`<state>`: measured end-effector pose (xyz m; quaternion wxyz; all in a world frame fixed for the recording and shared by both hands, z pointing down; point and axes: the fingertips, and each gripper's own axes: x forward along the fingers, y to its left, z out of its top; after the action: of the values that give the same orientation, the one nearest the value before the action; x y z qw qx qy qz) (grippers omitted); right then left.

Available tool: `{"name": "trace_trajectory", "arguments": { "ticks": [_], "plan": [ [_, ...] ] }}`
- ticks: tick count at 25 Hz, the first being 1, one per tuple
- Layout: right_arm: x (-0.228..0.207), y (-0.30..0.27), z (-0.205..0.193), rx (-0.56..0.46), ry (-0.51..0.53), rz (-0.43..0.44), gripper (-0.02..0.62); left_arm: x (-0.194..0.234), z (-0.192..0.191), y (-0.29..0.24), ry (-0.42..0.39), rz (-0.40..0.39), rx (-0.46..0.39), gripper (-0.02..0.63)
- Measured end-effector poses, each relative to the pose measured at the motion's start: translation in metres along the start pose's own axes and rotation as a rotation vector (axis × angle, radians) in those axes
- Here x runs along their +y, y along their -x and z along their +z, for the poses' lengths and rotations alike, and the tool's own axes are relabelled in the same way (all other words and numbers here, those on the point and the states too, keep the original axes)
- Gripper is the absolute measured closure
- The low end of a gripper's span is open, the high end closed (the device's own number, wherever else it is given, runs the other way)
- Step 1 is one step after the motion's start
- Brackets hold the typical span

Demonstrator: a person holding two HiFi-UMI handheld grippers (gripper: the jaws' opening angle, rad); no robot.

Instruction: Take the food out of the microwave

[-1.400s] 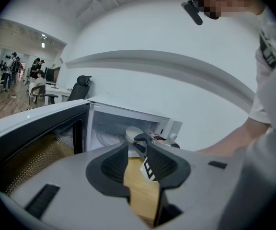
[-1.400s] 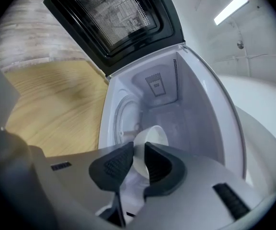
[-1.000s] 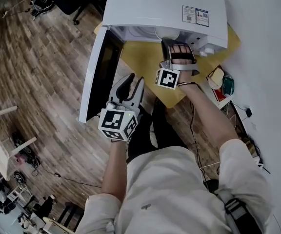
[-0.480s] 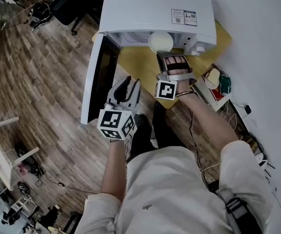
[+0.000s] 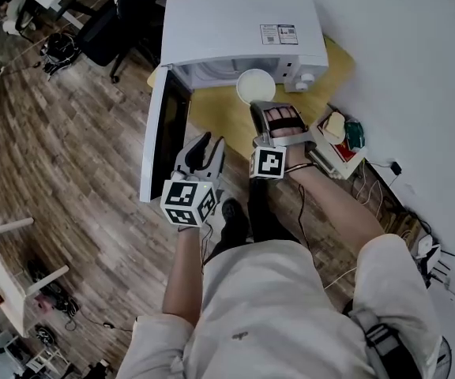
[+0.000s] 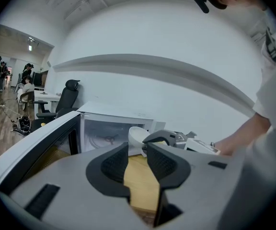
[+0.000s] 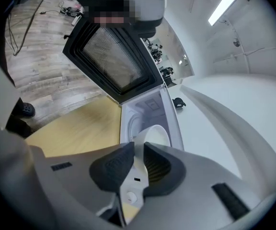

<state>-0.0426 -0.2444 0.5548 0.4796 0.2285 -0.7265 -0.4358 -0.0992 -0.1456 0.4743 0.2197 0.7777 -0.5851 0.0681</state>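
The white microwave stands on the yellow bench with its door swung wide open to the left. Just right of the door, the left gripper hovers over the bench's front edge, jaws a little apart and nothing but bare bench showing between them. Further right, the right gripper is clamped on the near rim of the white bowl, holding it clear of the bench just outside the oven's opening; whether the bowl holds any food cannot be told.
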Motion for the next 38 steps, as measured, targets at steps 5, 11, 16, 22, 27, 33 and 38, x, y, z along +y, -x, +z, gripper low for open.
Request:
{"name": "trace_trajectory", "arguments": {
  "ticks": [5, 11, 16, 22, 27, 33, 38],
  "plan": [
    [-0.014, 0.037, 0.009, 0.018, -0.013, 0.004, 0.534, -0.009, 0.003, 0.015, -0.014, -0.04, -0.007, 0.489],
    [-0.019, 0.071, 0.018, 0.037, -0.033, 0.022, 0.535, -0.017, 0.003, 0.025, -0.034, -0.073, -0.002, 0.489],
    [-0.017, 0.096, 0.022, 0.053, -0.059, 0.035, 0.535, -0.03, 0.002, 0.033, -0.051, -0.117, -0.001, 0.489],
    [-0.019, 0.119, 0.022, 0.078, -0.082, 0.04, 0.535, -0.043, 0.002, 0.042, -0.07, -0.16, -0.003, 0.491],
    [-0.02, 0.135, 0.025, 0.092, -0.09, 0.055, 0.537, -0.049, 0.004, 0.049, -0.092, -0.187, -0.012, 0.497],
    [-0.025, 0.151, 0.031, 0.093, -0.123, 0.049, 0.537, -0.056, 0.007, 0.057, -0.121, -0.216, -0.021, 0.509],
    [-0.031, 0.158, 0.04, 0.08, -0.132, 0.045, 0.537, -0.058, 0.008, 0.067, -0.14, -0.225, -0.023, 0.525]
  ]
}}
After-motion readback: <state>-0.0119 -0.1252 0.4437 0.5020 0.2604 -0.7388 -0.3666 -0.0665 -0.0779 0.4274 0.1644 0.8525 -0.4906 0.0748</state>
